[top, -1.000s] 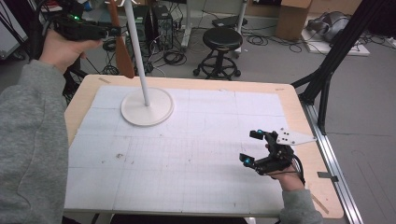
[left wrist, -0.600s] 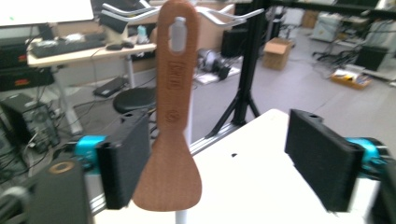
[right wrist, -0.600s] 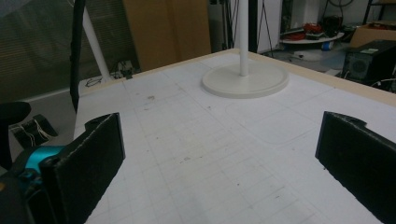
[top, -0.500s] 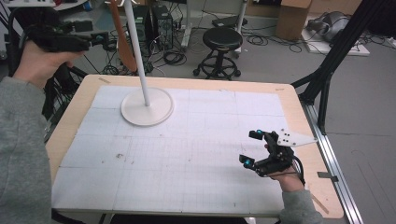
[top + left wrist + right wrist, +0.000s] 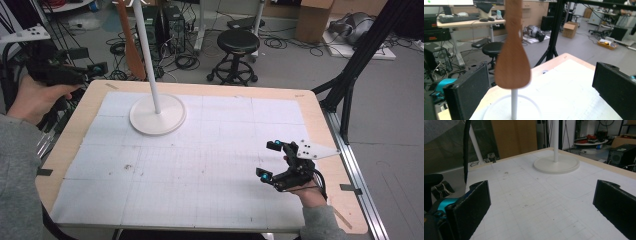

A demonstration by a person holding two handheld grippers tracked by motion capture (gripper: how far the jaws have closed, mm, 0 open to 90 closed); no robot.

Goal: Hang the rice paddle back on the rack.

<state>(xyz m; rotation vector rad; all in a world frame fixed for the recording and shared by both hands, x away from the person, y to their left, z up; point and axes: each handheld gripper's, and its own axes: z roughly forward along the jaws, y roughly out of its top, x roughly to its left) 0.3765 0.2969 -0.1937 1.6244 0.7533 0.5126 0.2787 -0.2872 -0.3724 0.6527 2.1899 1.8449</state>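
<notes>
The left gripper (image 5: 75,75) sits off the far left edge of the surface (image 5: 90,115), held in the person's left hand (image 5: 35,97). Its jaws have just been opening and now stand wide apart with nothing between the pads. Straight ahead of them, centred in the gap but well beyond the tips, hangs the wooden spatula (image 5: 512,57), blade down, from the top of the white stand (image 5: 157,107). In the left gripper view the blade covers the upper part of the stand's pole, and the round base lies below it on the gridded white mat (image 5: 210,165).

The right gripper (image 5: 279,162) rests near the surface's right edge, jaws spread wide and empty, pointing across the mat. The stand's base lies well ahead of these jaws, slightly toward the right one in the right gripper view.
</notes>
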